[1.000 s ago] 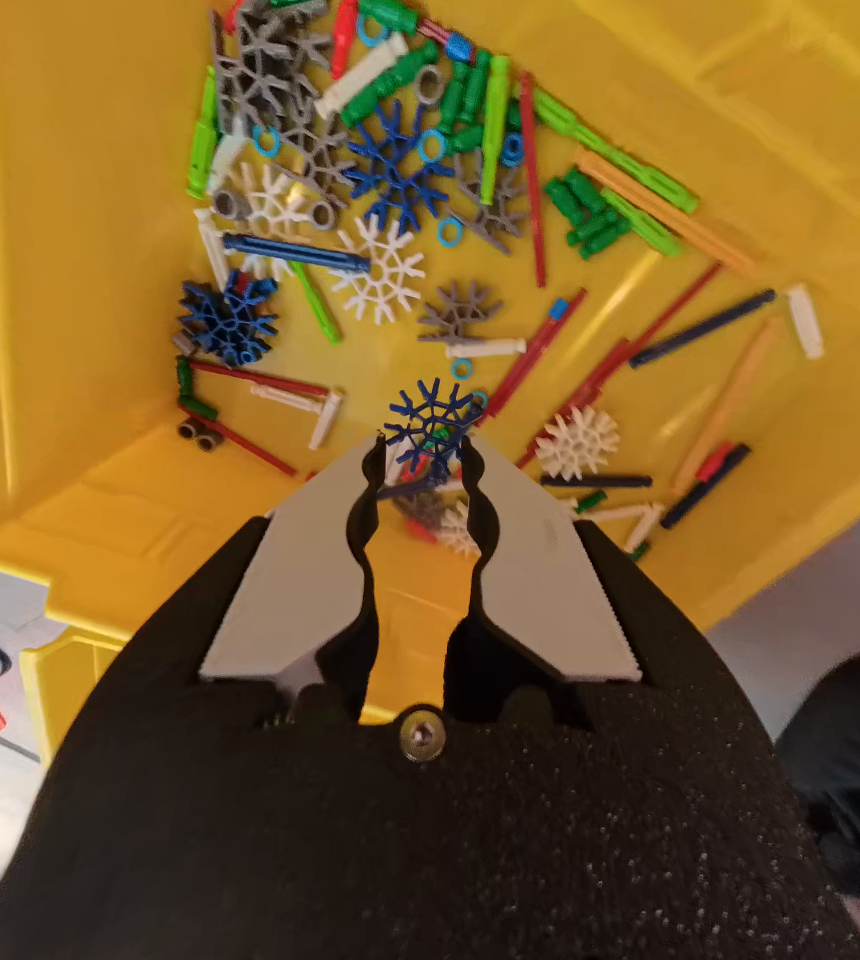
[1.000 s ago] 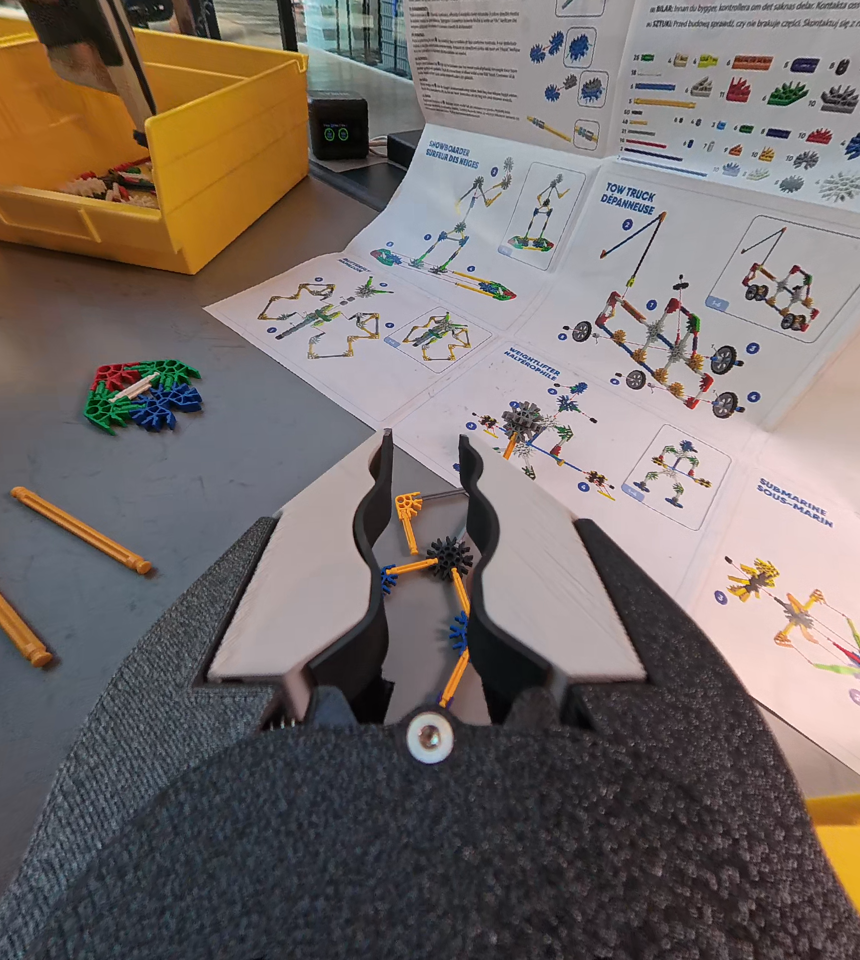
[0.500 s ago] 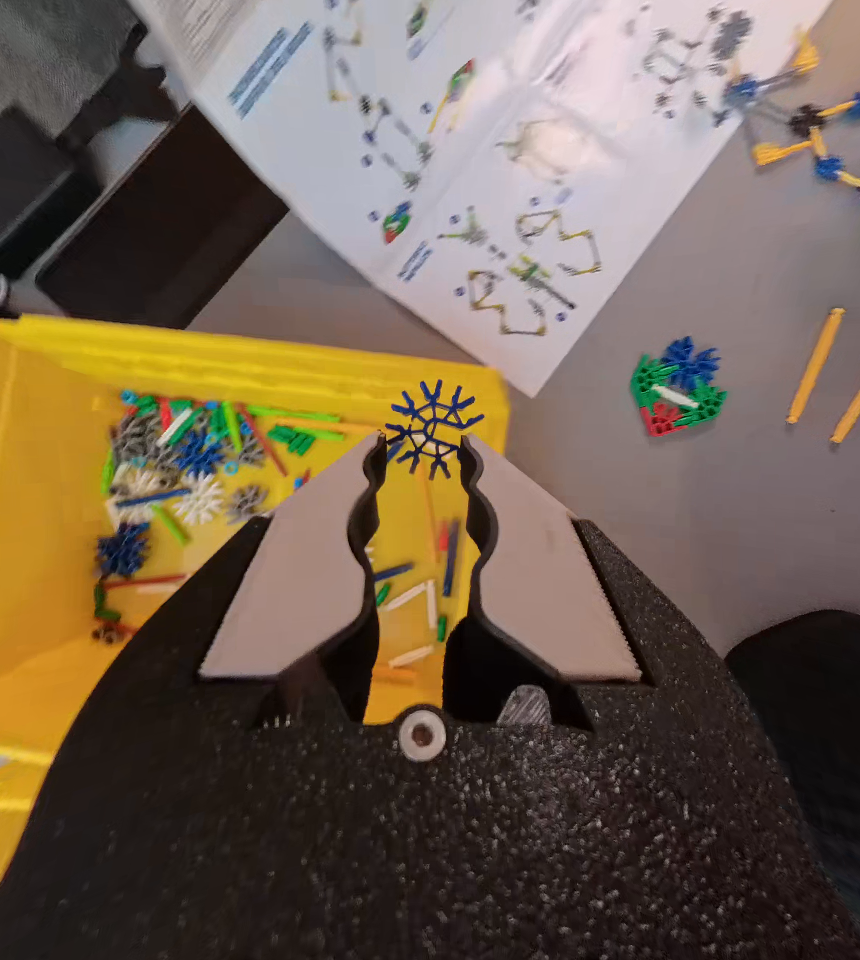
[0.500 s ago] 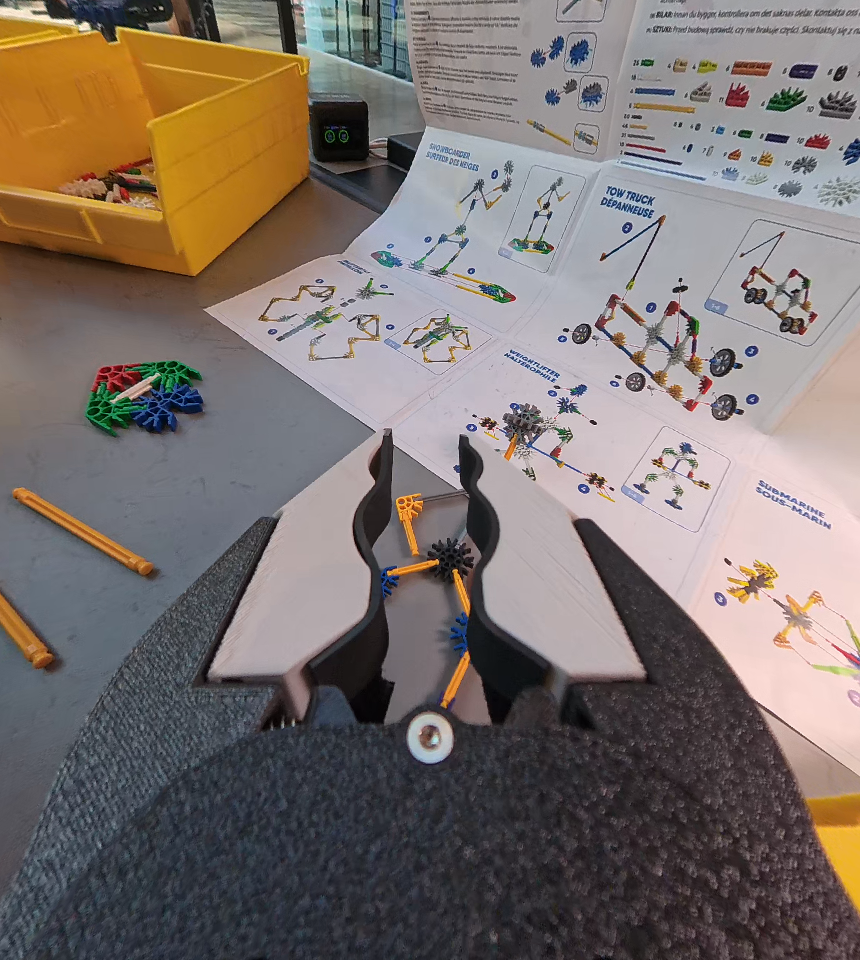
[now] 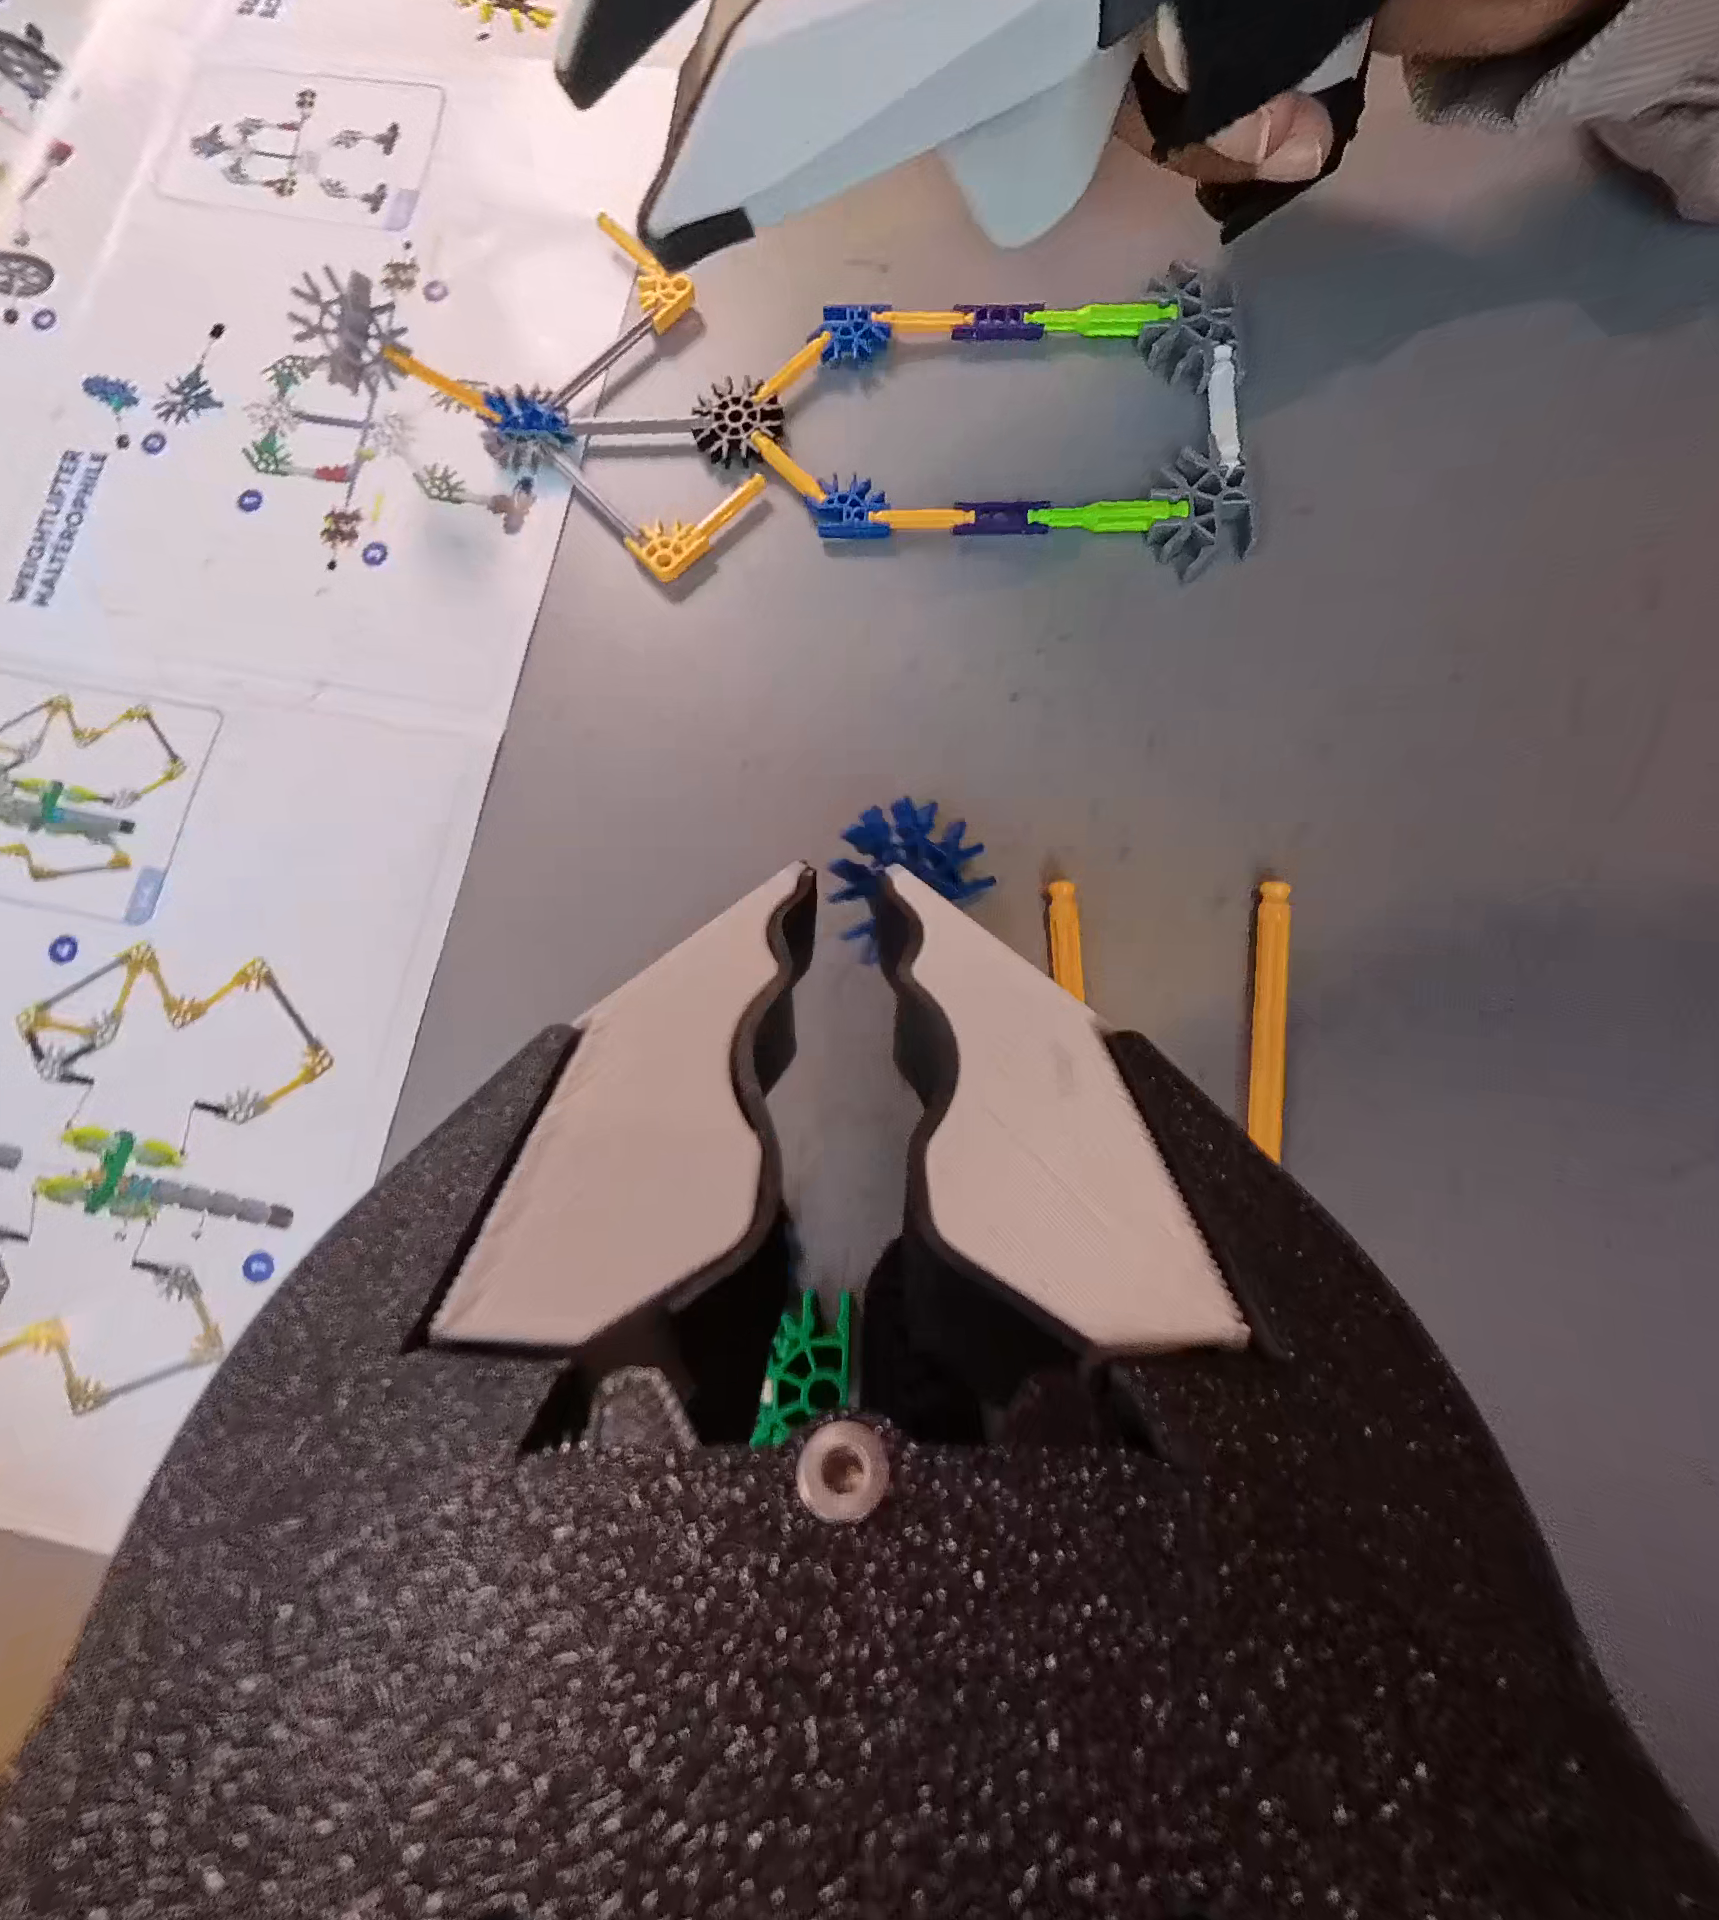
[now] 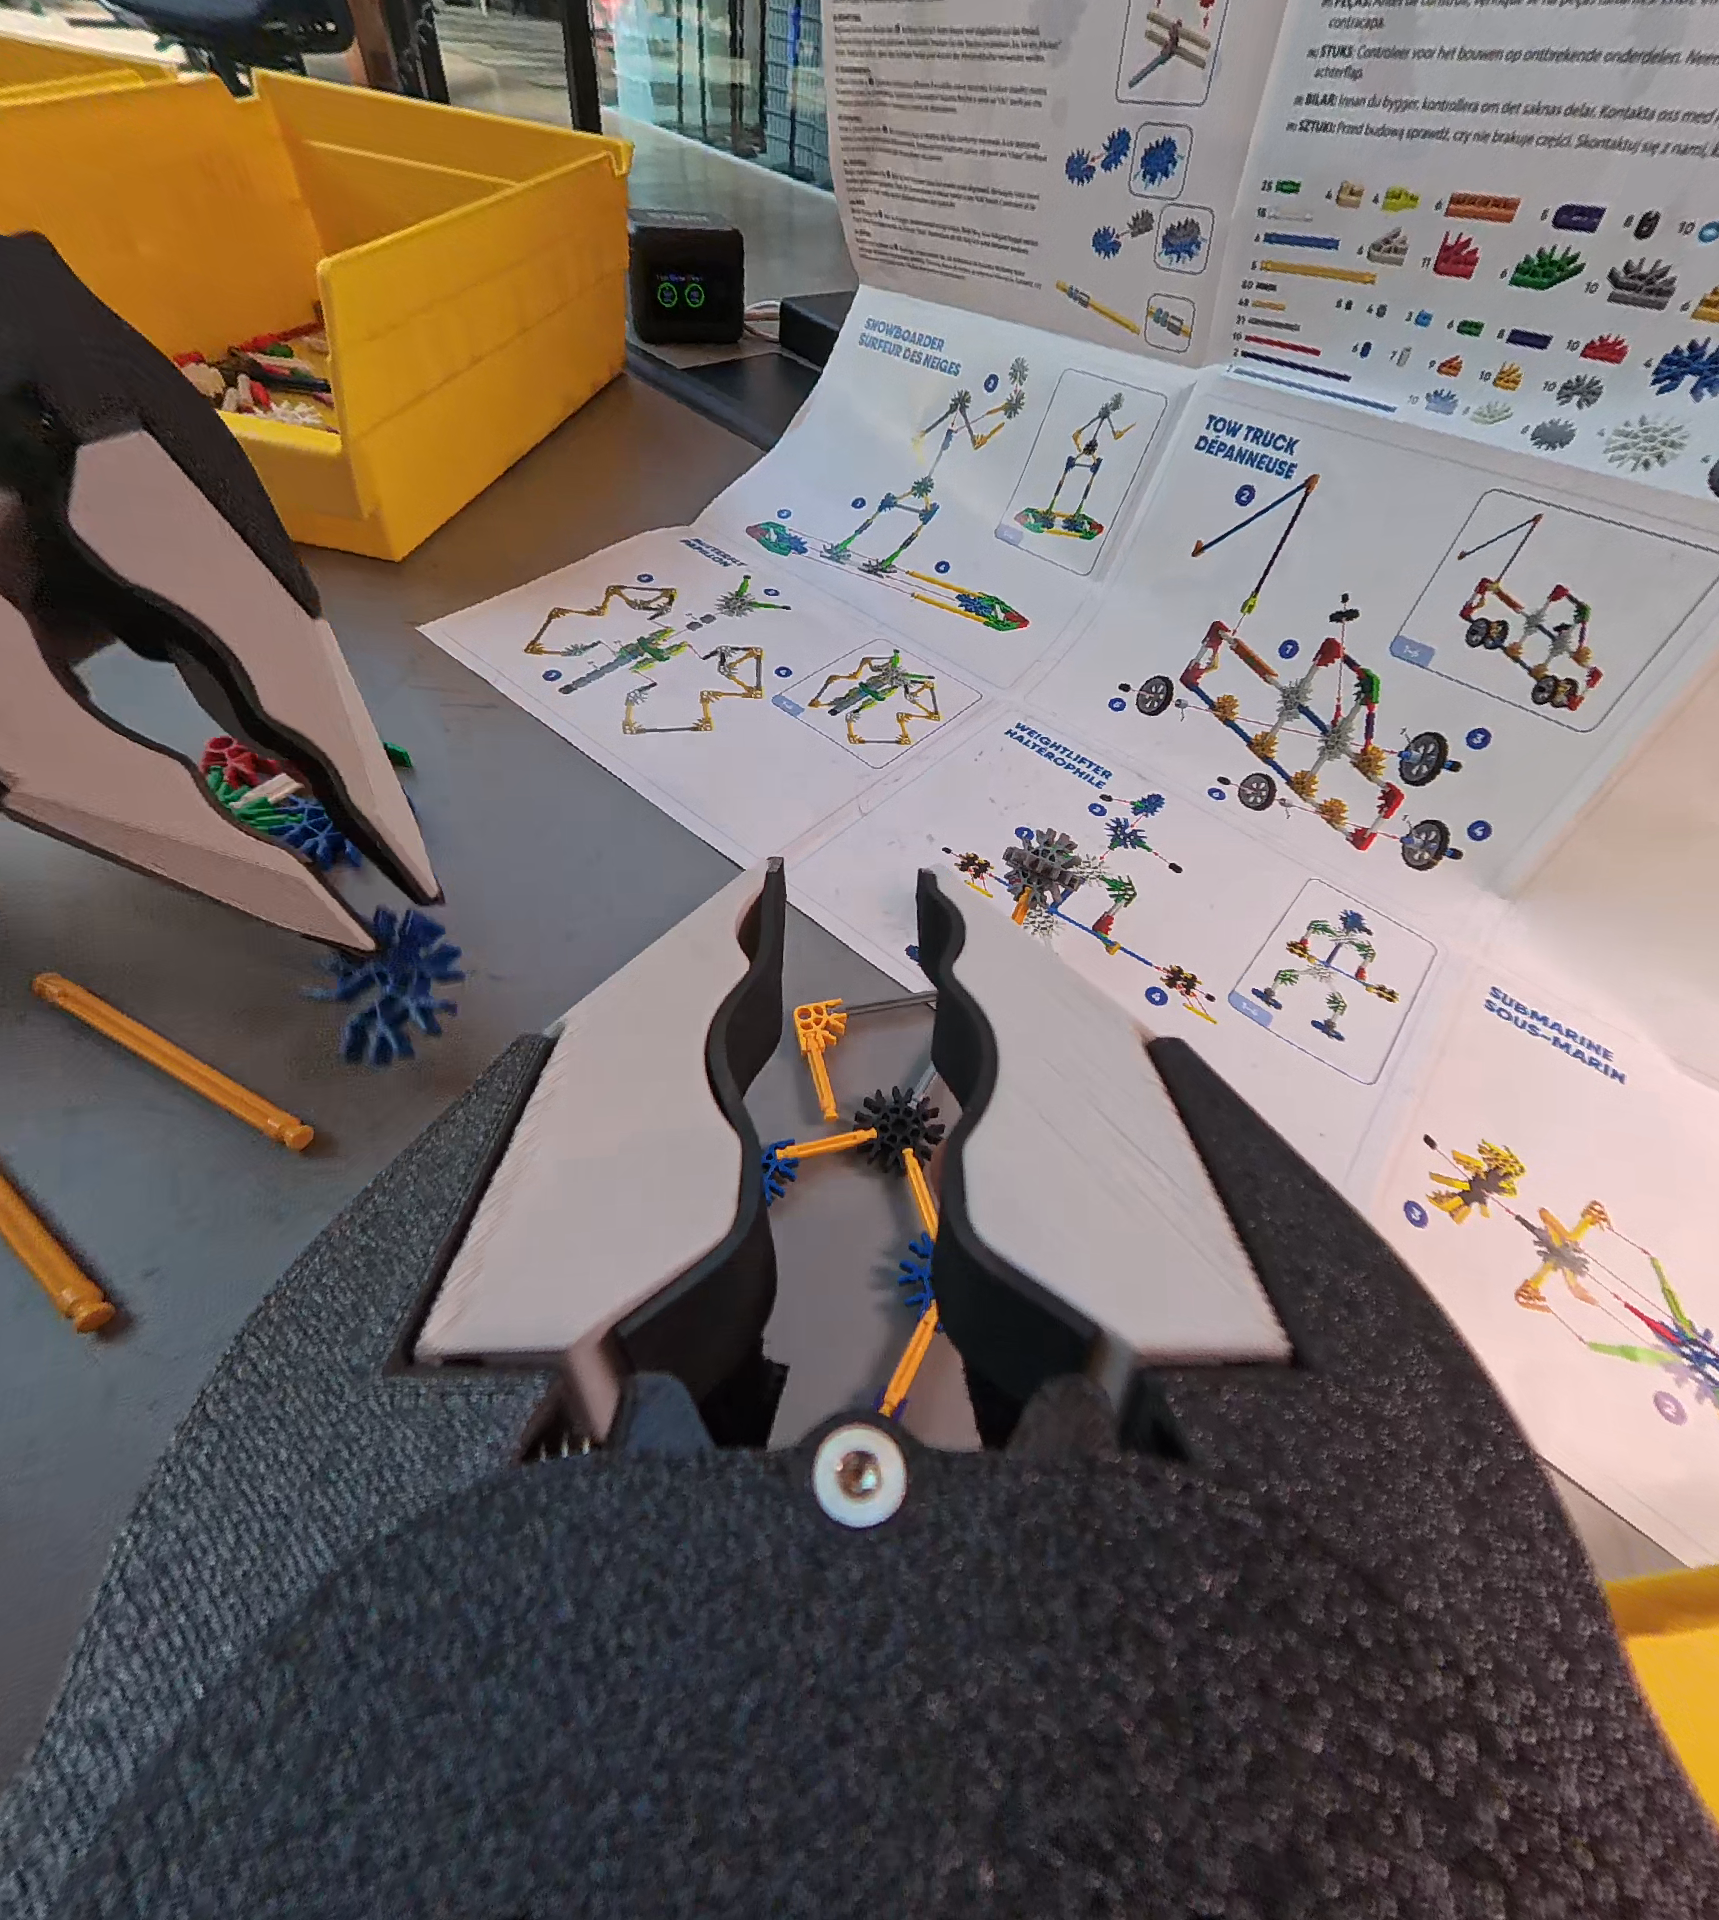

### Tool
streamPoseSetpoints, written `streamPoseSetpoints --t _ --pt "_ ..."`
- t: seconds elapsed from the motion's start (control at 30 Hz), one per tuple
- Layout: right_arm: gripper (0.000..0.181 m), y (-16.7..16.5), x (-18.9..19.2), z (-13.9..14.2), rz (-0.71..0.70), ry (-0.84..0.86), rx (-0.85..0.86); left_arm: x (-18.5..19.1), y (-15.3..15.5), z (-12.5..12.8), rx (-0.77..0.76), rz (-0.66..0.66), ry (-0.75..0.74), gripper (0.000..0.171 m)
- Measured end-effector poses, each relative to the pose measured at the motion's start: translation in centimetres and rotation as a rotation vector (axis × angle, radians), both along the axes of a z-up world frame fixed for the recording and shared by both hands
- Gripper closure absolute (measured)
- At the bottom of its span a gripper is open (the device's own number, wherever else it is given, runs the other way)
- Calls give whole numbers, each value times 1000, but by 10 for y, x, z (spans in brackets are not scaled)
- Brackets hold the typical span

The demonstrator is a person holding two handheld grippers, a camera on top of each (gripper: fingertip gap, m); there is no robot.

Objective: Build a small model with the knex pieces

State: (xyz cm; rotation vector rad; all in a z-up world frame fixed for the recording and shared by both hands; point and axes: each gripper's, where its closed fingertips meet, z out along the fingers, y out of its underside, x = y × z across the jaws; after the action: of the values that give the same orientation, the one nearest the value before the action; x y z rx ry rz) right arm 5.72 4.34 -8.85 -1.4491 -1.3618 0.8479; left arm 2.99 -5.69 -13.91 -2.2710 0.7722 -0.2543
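Note:
My left gripper (image 5: 850,883) is shut on a blue snowflake connector (image 5: 902,857), held at its tips low over the grey table, just left of two yellow rods (image 5: 1270,1018). The right wrist view shows this gripper (image 6: 403,920) with the connector (image 6: 393,987) at the table surface. A flat rod-and-connector model with a black hub (image 5: 741,421) lies farther ahead. My right gripper (image 6: 853,873) is open and empty, hovering over that model's black hub (image 6: 896,1127). It also shows at the top of the left wrist view (image 5: 642,156), near a yellow corner connector (image 5: 668,296).
A white instruction sheet (image 6: 1250,623) covers the table to the right and stands up behind. A yellow bin (image 6: 439,291) of loose parts is at the back left. A cluster of green, red and blue connectors (image 6: 252,790) lies under my left gripper. A small black device (image 6: 683,275) stands beside the bin. Some 12 centimeters of space lies between my two pairs of fingers.
My left gripper has carried the blue connector out of the yellow bin, across the table and down beside the yellow rods. My right gripper has not moved.

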Motion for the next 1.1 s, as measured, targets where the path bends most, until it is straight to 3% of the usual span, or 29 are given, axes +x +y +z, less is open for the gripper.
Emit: streamPoseSetpoints --t 0.2,0.47,0.7,0.87,1.0,1.1 --pt "157 0 1 0 2 -6 17 12 23 -19 -9 -41 127 160" --pt "157 -2 0 -5 11 -15 12 -3 16 -5 -3 30 10 151" --pt "157 9 4 2 -19 -3 26 14 -12 -15 -64 -8 -50 145" --pt "157 19 8 6 -43 27 -28 23 -15 -21 -54 8 -85 146" --pt "157 10 5 2 -12 13 -39 12 -7 -25 -19 51 -12 154" --pt "156 -14 1 -11 107 -71 -22 7 -10 -11 7 52 -63 153"
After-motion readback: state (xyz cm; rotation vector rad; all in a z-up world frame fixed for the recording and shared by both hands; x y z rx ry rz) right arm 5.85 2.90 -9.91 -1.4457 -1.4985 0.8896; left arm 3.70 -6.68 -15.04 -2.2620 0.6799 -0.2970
